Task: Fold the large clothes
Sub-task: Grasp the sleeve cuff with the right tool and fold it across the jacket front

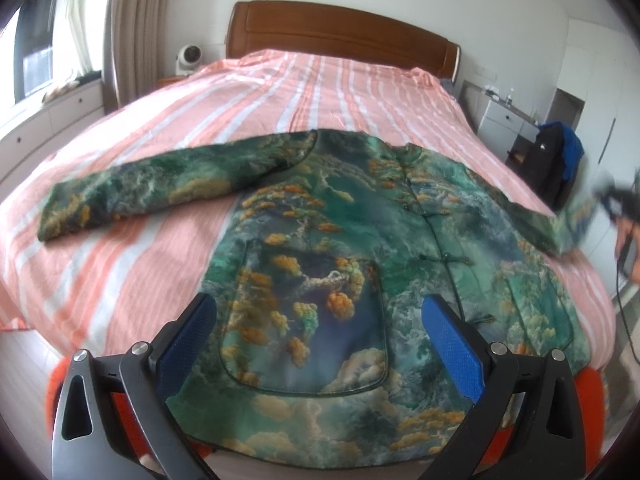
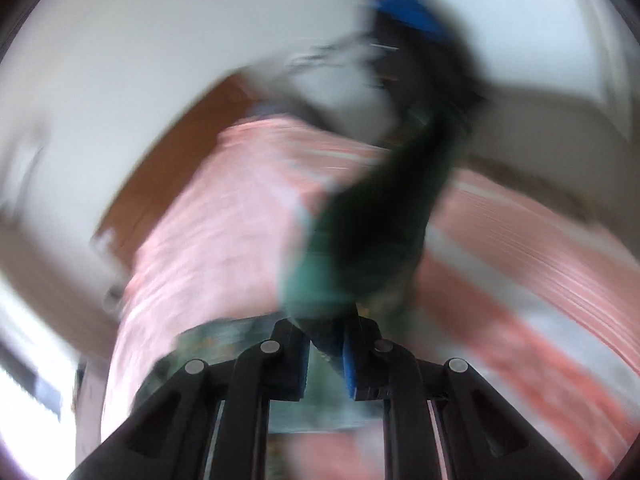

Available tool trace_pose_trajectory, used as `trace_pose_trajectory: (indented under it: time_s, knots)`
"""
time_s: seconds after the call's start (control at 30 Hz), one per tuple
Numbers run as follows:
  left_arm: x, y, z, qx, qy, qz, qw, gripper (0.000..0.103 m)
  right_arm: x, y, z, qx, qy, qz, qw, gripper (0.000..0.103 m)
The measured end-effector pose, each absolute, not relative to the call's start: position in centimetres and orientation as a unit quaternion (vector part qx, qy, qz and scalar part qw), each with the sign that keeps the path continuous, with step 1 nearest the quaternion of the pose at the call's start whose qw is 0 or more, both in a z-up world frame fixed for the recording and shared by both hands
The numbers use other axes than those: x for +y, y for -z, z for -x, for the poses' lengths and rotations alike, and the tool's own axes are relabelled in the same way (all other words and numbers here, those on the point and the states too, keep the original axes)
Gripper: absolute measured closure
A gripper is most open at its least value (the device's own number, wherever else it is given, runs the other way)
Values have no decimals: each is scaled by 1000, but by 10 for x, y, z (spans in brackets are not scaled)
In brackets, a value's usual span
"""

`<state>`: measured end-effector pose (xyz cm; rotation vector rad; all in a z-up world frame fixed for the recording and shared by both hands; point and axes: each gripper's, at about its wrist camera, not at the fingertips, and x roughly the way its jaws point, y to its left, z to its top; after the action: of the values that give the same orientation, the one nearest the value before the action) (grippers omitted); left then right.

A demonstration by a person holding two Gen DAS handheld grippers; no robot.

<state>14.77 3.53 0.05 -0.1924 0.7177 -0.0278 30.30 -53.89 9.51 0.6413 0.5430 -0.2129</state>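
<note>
A green jacket with orange and blue cloud print (image 1: 344,216) lies face up on the bed, buttoned, its left sleeve (image 1: 132,188) stretched out flat. My left gripper (image 1: 320,320) is open above the jacket's hem and pocket, holding nothing. My right gripper (image 1: 616,204) shows at the far right edge, at the end of the right sleeve (image 1: 560,224). In the blurred right wrist view it (image 2: 326,340) is shut on the sleeve (image 2: 360,248), which hangs up in front of the camera.
The bed has a pink and white striped cover (image 1: 280,92) and a wooden headboard (image 1: 340,36). A white cabinet (image 1: 500,120) and a dark bag (image 1: 552,164) stand to the right; drawers (image 1: 48,120) under a window are to the left.
</note>
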Motion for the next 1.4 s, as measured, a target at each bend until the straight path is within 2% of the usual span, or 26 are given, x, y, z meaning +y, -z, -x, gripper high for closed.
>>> trace_pose_trajectory:
  time_s: [0.07, 0.17, 0.27, 0.37, 0.4, 0.43, 0.5, 0.6, 0.77, 0.87, 1.0, 1.07, 1.23, 1.4]
  knots:
    - [36, 2, -148, 353, 18, 100, 930, 1, -475, -138, -329, 257, 32, -254, 932, 89]
    - [38, 1, -144, 348, 17, 103, 932, 1, -383, -165, -367, 263, -53, -202, 942, 89]
    - [45, -1, -140, 342, 9, 106, 934, 1, -289, -152, -405, 290, -118, -160, 936, 89]
    - [50, 0, -140, 344, 2, 111, 932, 1, -218, -110, -431, 327, -146, -124, 926, 88]
    - [51, 1, -141, 346, 1, 113, 932, 1, -196, -88, -439, 347, -149, -114, 919, 82]
    - [52, 3, -141, 348, 0, 113, 931, 1, -183, -69, -443, 369, -153, -111, 910, 60]
    - [52, 4, -142, 350, 0, 112, 930, 1, -161, -22, -453, 437, -175, -125, 873, 25]
    - [53, 5, -140, 346, 1, 111, 932, 1, -161, 8, -441, 465, -189, -156, 851, 26]
    - [47, 9, -144, 350, 12, 113, 930, 1, -196, -31, -419, 408, -187, -115, 886, 24]
    - [42, 11, -147, 356, 15, 105, 928, 1, -229, -39, -435, 406, -132, -101, 899, 16]
    - [37, 11, -145, 363, 13, 89, 927, 1, -260, 24, -462, 511, -71, -104, 850, 14]
    - [36, 9, -144, 364, 10, 81, 928, 1, -261, 38, -454, 503, -68, -89, 857, 14]
    - [42, 9, -146, 365, -4, 81, 927, 1, -255, -12, -400, 426, -112, -114, 890, 15]
    - [47, 17, -146, 376, -7, 91, 922, 1, -254, -27, -325, 445, -136, -59, 883, 14]
